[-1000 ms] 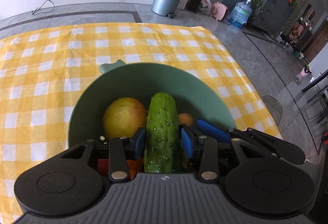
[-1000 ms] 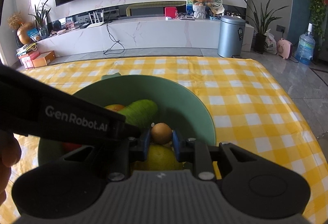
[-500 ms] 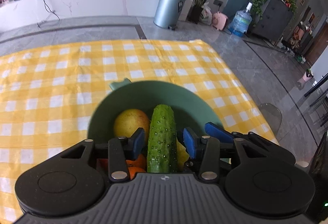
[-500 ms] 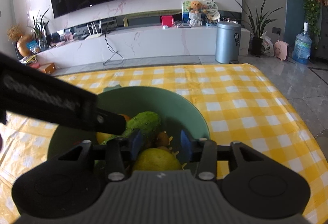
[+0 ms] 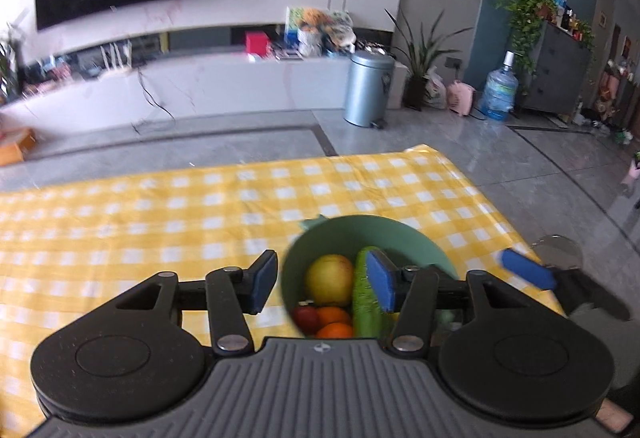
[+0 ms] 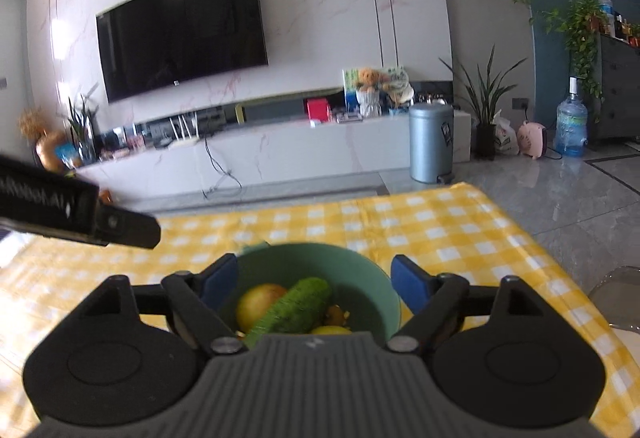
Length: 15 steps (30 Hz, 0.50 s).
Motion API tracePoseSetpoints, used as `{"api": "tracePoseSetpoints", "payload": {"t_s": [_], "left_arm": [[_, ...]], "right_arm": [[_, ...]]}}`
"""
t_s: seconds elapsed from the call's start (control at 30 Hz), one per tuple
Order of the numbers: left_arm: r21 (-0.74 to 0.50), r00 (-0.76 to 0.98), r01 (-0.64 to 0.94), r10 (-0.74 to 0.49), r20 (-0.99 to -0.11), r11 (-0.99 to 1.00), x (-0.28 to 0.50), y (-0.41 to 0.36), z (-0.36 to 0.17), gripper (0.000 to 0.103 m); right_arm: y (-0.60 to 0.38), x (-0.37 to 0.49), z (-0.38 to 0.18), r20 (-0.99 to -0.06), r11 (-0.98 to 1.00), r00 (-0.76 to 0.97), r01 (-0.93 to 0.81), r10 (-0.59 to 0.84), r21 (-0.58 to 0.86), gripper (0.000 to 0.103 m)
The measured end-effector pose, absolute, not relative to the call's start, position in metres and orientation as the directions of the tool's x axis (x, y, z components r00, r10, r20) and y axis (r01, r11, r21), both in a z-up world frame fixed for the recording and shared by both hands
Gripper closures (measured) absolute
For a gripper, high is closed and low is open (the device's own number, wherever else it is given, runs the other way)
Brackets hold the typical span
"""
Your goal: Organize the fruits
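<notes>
A green bowl [image 5: 394, 234] stands on the yellow checked tablecloth [image 5: 160, 213] near its right edge. In it lie a cucumber [image 5: 366, 298], a yellow-red apple [image 5: 330, 280], oranges [image 5: 334, 318] and a dark red fruit [image 5: 305, 318]. My left gripper [image 5: 322, 284] is open and empty, raised above and behind the bowl. The right wrist view shows the same bowl [image 6: 372, 274] with the cucumber [image 6: 296, 306], the apple [image 6: 258, 304] and a lemon [image 6: 330, 330]. My right gripper [image 6: 316, 280] is open and empty above the bowl. Its blue fingertip [image 5: 528, 270] shows at the right of the left wrist view.
The left gripper's black body [image 6: 80, 215] crosses the left of the right wrist view. Beyond the table lie grey floor, a white TV console [image 6: 280, 153], a metal bin [image 6: 432, 141], plants and a water bottle [image 6: 572, 125]. A glass chair edge [image 5: 558, 250] sits by the table's right side.
Both grippers have opened wide and pulled up and back from the bowl. The cucumber and the small fruit, held a second ago, now lie in the bowl.
</notes>
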<state>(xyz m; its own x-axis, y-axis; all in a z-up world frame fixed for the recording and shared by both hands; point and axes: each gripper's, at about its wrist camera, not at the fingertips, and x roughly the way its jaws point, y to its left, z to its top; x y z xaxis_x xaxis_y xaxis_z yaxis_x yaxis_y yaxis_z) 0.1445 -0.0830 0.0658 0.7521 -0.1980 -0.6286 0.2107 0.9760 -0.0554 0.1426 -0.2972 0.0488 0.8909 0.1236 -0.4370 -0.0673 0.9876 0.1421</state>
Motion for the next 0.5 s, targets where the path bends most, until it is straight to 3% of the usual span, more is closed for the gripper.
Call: {"api": "tracePoseSetpoints", "payload": {"t_s": [0.13,0.3,0.5], "left_arm": [[-0.018,0.785,0.169,-0.146,-0.602,0.985,0.123,-0.073,0.076,0.035],[-0.017,0.804,0.144,-0.127,-0.581,0.989,0.098,-0.063,0.079,0.031],[0.011,0.831,0.141,-0.113,-0.544,0.990,0.068,-0.058,0.072,0.020]], "right_arm": [[-0.292,0.114,0.068,-0.432,0.988,0.894,-0.066,0.119,0.136,0.017],[-0.291,0.081,0.086,-0.426,0.985,0.895,-0.072,0.133,0.157,0.007],[-0.284,0.052,0.100,-0.421,0.983,0.896,-0.073,0.140,0.169,0.004]]}}
